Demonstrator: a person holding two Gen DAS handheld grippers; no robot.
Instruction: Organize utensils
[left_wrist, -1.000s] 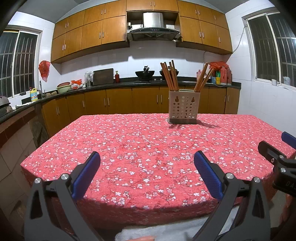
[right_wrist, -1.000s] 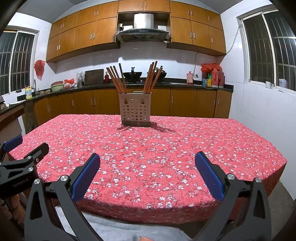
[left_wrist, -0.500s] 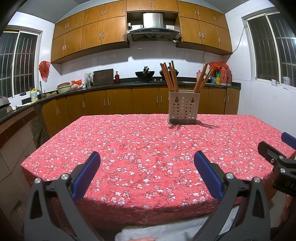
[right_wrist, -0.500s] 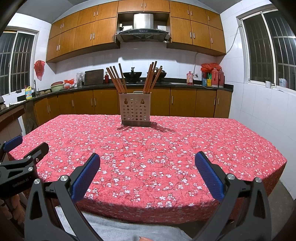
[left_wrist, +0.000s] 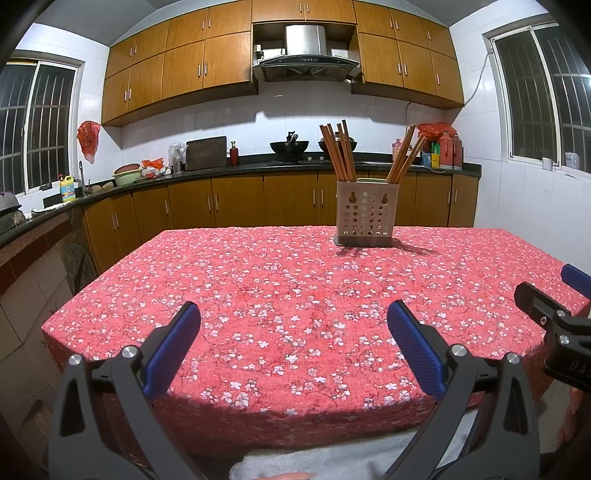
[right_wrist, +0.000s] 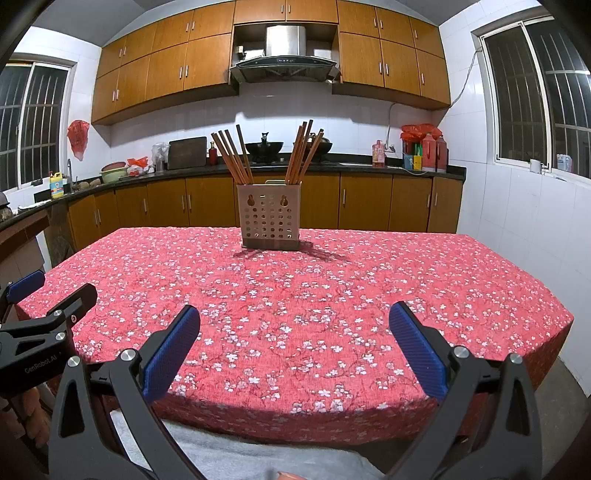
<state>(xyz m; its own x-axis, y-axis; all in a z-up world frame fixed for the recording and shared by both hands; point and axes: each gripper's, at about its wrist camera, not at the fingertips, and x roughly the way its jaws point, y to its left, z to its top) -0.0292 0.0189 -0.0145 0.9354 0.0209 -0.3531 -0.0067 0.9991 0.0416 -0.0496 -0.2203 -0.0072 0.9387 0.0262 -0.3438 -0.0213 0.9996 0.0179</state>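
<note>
Left wrist view: the left hand-held gripper (left_wrist: 293, 332) hangs over the near edge of the bench (left_wrist: 258, 295), its blue pads spread wide with nothing between them. The bench carries a red cloth with small white flowers. Toward the far side, right of centre, stands a perforated beige holder (left_wrist: 366, 213), upright, well apart from the fingers. Wooden chopsticks (left_wrist: 341, 149) lean in two bunches inside it, one at the left end tilted left, one at the right end tilted right. At the right border the right hand-held gripper (left_wrist: 554, 295) shows in part, beside the bench's near right corner; from here its opening cannot be told. A white towel (left_wrist: 332, 458) lies below the near edge.

Right wrist view: the right hand-held gripper (right_wrist: 294, 332) is also over the near edge, pads wide apart and empty. The holder (right_wrist: 270, 216) stands far off, slightly left of centre, chopsticks (right_wrist: 232, 155) in the same two bunches. The left hand-held gripper (right_wrist: 44, 299) reaches in at the left border, near the bench's near left corner. Behind the bench runs a dark counter (right_wrist: 369, 168) with woks (right_wrist: 264, 147) on it.
</note>
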